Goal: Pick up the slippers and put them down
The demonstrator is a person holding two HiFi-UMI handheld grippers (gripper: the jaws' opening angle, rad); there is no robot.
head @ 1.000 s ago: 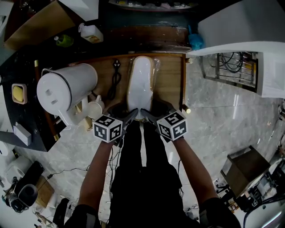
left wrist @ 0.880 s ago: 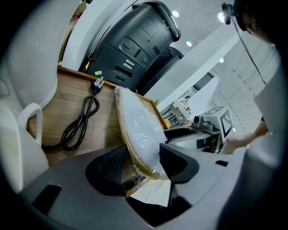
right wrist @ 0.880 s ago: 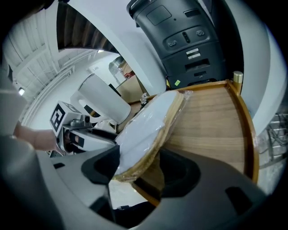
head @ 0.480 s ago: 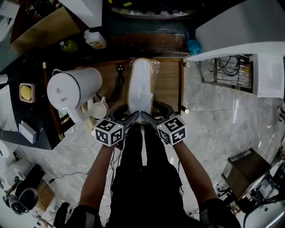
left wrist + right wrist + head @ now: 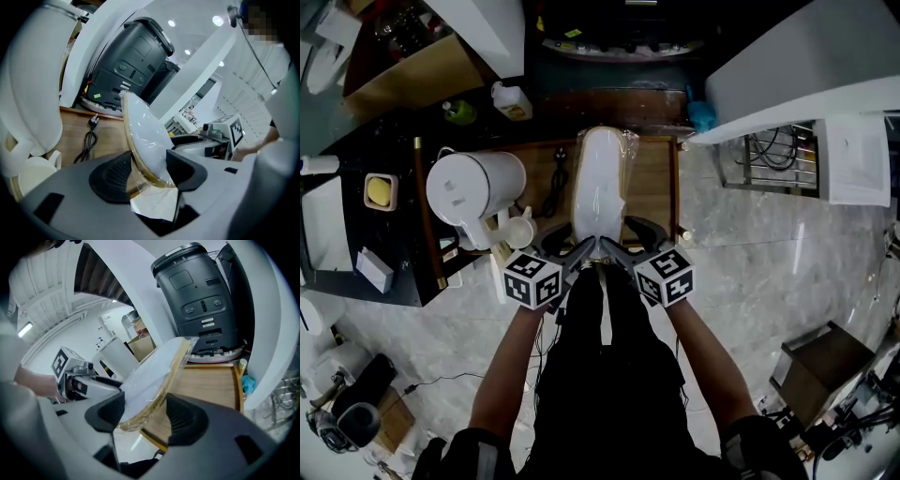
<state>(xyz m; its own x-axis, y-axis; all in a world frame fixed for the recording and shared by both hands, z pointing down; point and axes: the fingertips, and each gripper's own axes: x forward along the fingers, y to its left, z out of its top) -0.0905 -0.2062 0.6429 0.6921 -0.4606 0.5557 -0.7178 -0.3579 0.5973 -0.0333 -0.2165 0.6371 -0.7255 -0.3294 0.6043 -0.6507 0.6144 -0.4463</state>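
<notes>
Forearms run out side by side from my body, left forearm (image 5: 511,366) and right forearm (image 5: 708,361) both nearly straight, and the two tongs angle in toward each other so their tips meet in a shallow V at the near edge of the wooden table (image 5: 652,183). Both point forward and slope down.

The left gripper (image 5: 579,247) pinches the near end of the slippers (image 5: 598,183). In its own view the left gripper (image 5: 150,168) has its dark pads standing wide, with the plastic-wrapped heel (image 5: 145,136) wedged between them, tan sole edge against one pad and white upper against the other. The right gripper (image 5: 617,247) pinches the same end from the other side. In its own view the right gripper (image 5: 145,416) closes on the wrapped pair (image 5: 154,371) in the same way.

The slippers stretch away from me along the middle of the table, held by the heel and tilted up off the wood in both gripper views.

Left of them lies a coiled black cord (image 5: 555,183). Farther left stands a white jug (image 5: 473,192), with a pale cup (image 5: 517,232) just beside it on the near side. A black machine (image 5: 201,296) stands beyond the table's far edge.
</notes>
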